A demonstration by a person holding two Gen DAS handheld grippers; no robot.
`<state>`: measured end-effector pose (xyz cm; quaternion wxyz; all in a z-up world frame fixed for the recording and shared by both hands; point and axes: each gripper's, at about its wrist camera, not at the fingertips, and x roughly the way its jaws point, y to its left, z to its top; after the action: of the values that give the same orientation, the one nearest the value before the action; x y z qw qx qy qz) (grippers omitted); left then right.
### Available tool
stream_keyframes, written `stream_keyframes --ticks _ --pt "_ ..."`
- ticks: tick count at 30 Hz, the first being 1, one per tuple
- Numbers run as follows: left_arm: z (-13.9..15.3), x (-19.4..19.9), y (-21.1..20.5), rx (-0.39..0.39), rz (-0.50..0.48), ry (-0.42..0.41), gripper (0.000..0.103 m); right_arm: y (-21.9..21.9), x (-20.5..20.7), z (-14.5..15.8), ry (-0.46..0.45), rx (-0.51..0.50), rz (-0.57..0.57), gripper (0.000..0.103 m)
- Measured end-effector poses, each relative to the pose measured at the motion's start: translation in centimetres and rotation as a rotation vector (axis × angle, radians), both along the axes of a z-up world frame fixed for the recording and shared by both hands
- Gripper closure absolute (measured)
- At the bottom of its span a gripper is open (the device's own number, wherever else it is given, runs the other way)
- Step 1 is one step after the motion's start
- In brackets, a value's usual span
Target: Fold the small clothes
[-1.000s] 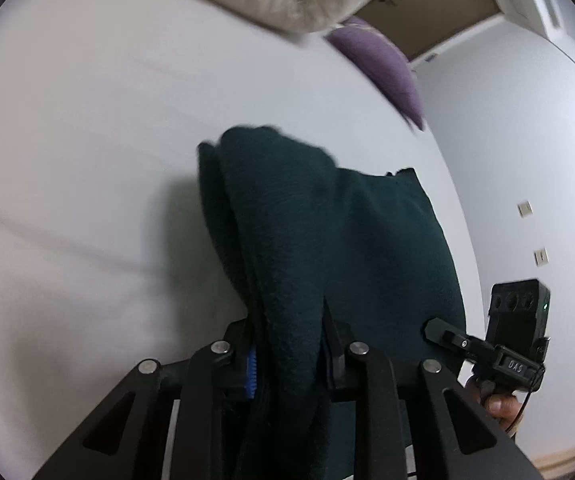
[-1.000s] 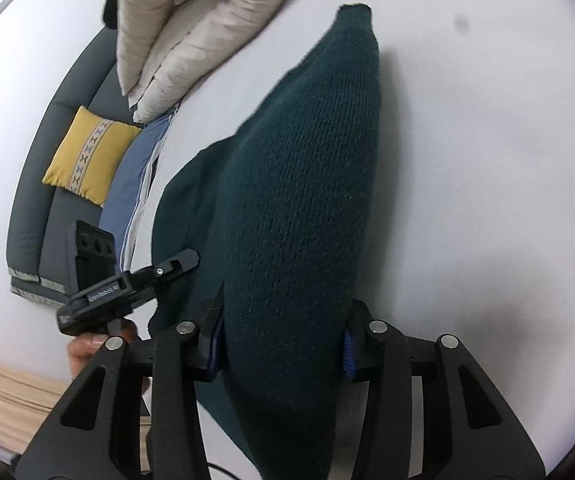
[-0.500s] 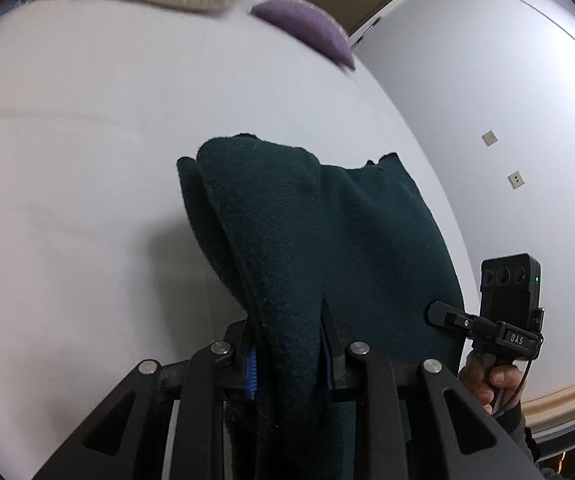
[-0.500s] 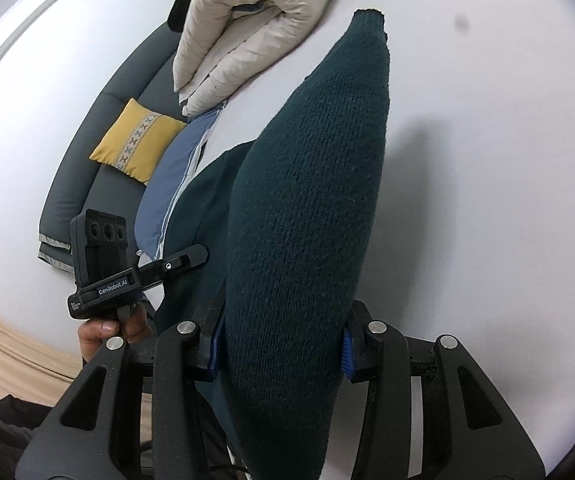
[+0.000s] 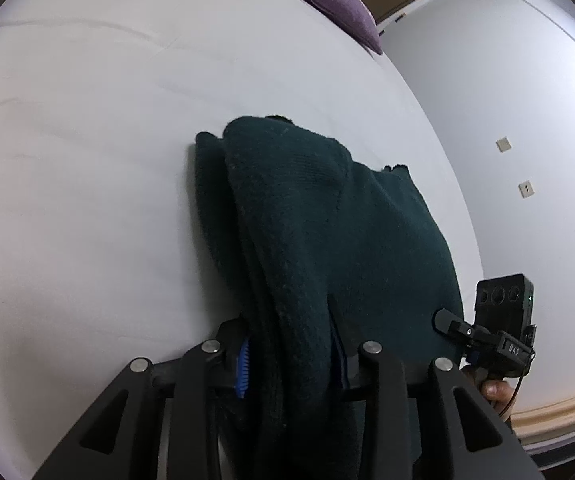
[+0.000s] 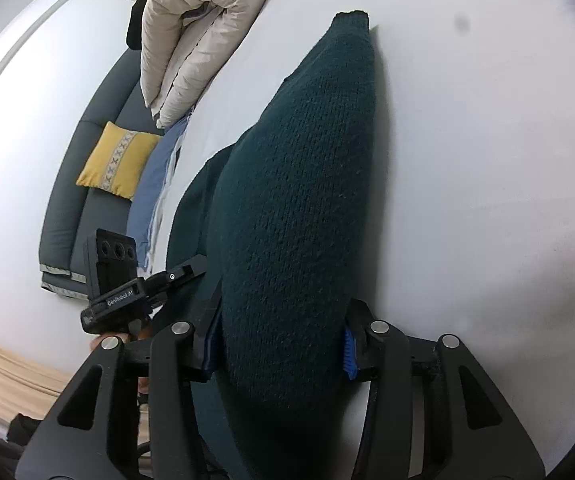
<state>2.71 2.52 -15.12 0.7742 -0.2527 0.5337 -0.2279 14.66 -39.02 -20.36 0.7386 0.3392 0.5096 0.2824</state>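
A dark green knitted garment (image 5: 327,240) lies bunched on a white bed sheet (image 5: 87,200), its folded bulk running from the near edge of the bed toward twelve o'clock in both wrist views. The left gripper (image 5: 291,360) has a thick fold of the knit between its fingers; its jaws have just been opening, and a sliver of the blue pad (image 5: 244,368) at nine o'clock of the fold now shows clear of the cloth, so the hold looks slack rather than firm. The right gripper (image 6: 283,344) stands at a middling width around another thick roll of the same garment (image 6: 299,200), with the cloth filling the whole gap between its blue pads (image 6: 349,354).

In the left wrist view the right gripper's body (image 5: 495,328) sits at four o'clock, at the garment's edge, with part of a hand (image 5: 495,390) under it. In the right wrist view the left gripper's body (image 6: 123,280) shows at eight o'clock, again with fingers (image 6: 139,330) just below it.

A purple cushion (image 5: 339,4) rests at the bed's far edge at one o'clock in the left view. In the right view a folded cream duvet (image 6: 199,40) lies at eleven o'clock, a blue cloth (image 6: 155,184) hangs along the bed's edge at nine o'clock, and a yellow cushion (image 6: 119,160) leans on a grey sofa (image 6: 71,208) beyond.
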Motion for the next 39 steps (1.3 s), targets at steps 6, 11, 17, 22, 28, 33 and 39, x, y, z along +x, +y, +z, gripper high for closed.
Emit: stream_keyframes --ticks 6,11,17,22,28,33,39 --pt "4.1 -2.7 0.6 0.223 0.050 -0.138 0.061 -1.1 0.5 1.4 0.014 -0.047 -0.064 0.051" --pt "10.4 -6.6 -0.1 0.366 0.123 -0.387 0.035 -1.5 -2.4 5.9 -0.095 -0.254 -0.141 0.049" --pt "8.5 -7.0 -4.4 0.407 0.018 -0.406 0.033 1.0 -4.2 10.5 -0.261 -0.160 -0.084 0.049" --pt "3.6 -5.0 -3.7 0.376 0.023 -0.287 0.039 1.9 -3.2 6.1 -0.170 -0.151 -0.060 0.056" --pt "5.0 -5.6 -3.1 0.397 0.044 -0.329 0.039 0.2 -4.5 6.2 -0.225 -0.129 -0.096 0.054" --pt "9.8 -9.8 -3.2 0.471 0.155 -0.536 0.001 0.0 -7.6 9.7 -0.310 -0.435 -0.184 0.047" --pt "15.8 -14.9 -3.4 0.607 0.352 -0.783 0.000 1.9 -13.0 16.4 -0.569 -0.710 -0.323 0.018"
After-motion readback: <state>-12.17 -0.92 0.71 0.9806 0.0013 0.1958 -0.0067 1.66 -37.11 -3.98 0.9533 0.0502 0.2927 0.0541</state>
